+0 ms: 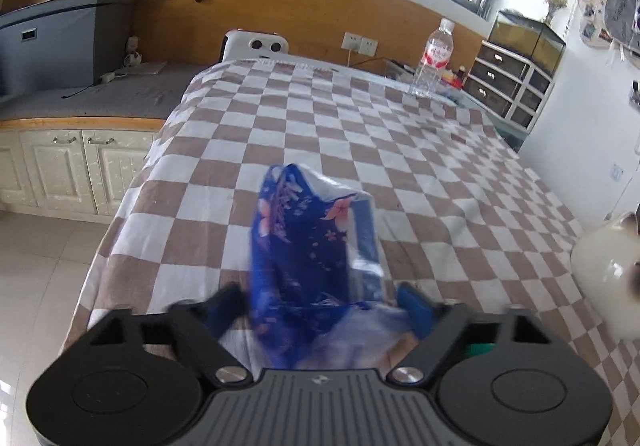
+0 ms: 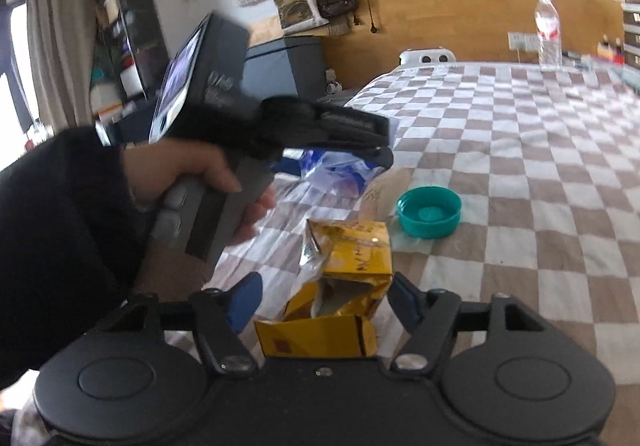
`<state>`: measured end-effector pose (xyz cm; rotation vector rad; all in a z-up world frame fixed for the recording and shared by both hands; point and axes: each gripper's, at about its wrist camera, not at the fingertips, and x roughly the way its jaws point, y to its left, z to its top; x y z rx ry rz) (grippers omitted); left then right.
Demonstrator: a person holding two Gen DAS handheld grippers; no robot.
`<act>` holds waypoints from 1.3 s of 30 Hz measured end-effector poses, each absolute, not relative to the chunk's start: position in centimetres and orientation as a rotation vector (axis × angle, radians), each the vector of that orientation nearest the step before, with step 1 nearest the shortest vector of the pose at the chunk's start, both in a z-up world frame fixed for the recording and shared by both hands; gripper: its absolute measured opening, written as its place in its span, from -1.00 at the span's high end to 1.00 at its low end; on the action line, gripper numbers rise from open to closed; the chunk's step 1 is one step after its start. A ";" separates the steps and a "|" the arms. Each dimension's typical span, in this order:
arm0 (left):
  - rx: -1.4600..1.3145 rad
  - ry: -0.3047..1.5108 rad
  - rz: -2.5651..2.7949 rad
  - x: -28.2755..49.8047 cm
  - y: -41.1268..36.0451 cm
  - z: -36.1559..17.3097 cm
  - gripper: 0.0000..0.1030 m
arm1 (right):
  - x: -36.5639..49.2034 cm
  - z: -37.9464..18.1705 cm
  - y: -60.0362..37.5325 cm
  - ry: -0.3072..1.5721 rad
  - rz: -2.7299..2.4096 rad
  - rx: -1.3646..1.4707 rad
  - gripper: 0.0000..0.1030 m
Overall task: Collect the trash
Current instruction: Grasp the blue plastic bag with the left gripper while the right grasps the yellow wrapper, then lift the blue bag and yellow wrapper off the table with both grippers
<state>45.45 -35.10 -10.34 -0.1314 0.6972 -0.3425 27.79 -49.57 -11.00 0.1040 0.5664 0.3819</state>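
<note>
A crumpled blue floral plastic wrapper (image 1: 308,246) stands between the fingers of my left gripper (image 1: 320,306), whose jaws are wide apart on either side of it. The same wrapper (image 2: 340,174) shows under the left gripper (image 2: 344,134) in the right wrist view. A torn yellow carton (image 2: 344,286) lies on the checkered cloth (image 2: 520,174) between the open fingers of my right gripper (image 2: 328,298). A teal plastic lid (image 2: 429,211) lies just beyond the carton. A clear water bottle (image 1: 434,58) stands at the table's far edge.
A white cat-like shape (image 1: 604,278) sits at the right table edge. A white chair back (image 1: 256,46) stands behind the far edge. Drawers (image 1: 508,82) stand at far right, cabinets (image 1: 72,166) at left. The left hand and its gripper body (image 2: 208,94) fill the left.
</note>
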 end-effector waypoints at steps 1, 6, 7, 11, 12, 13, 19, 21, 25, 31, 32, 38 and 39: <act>-0.124 0.697 -0.332 45.5 -35.1 -10.3 -0.23 | 27.7 -11.1 -49.1 0.565 0.370 0.081 -0.24; -0.103 0.666 -0.348 44.9 -34.7 -10.2 0.01 | 28.1 -11.3 -48.9 0.586 0.327 0.059 -0.09; -0.102 0.660 -0.348 44.8 -34.6 -10.2 0.04 | 28.2 -11.2 -49.1 0.585 0.319 0.065 -0.08; -0.067 0.637 -0.360 43.6 -34.0 -10.0 0.15 | 28.3 -11.3 -50.3 0.588 0.275 0.120 -0.04; -0.057 0.630 -0.365 43.2 -33.8 -9.9 0.17 | 28.4 -11.3 -50.4 0.588 0.263 0.134 -0.04; -0.050 0.625 -0.370 42.8 -33.6 -9.8 0.17 | 28.4 -11.4 -50.6 0.586 0.253 0.142 -0.03; -0.001 0.587 -0.400 39.8 -32.0 -9.6 0.18 | 28.2 -11.2 -50.9 0.564 0.233 0.153 -0.01; -0.004 0.585 -0.412 38.9 -31.4 -9.6 0.18 | 28.2 -11.2 -50.7 0.565 0.236 0.152 -0.03; -0.005 0.581 -0.433 37.4 -30.5 -9.8 0.18 | 28.5 -11.3 -51.5 0.563 0.233 0.223 -0.21; 0.006 0.591 -0.456 36.1 -30.4 -10.3 0.18 | 29.2 -11.6 -53.1 0.563 0.232 0.362 -0.09; 0.013 0.589 -0.458 35.9 -30.5 -10.3 0.18 | 29.3 -11.7 -53.2 0.569 0.227 0.372 0.14; 0.033 0.567 -0.460 34.6 -30.6 -10.2 0.18 | 29.4 -11.8 -52.5 0.566 0.201 0.321 0.32; 0.036 0.557 -0.455 34.3 -30.5 -10.1 0.19 | 29.3 -11.8 -52.5 0.563 0.194 0.319 0.33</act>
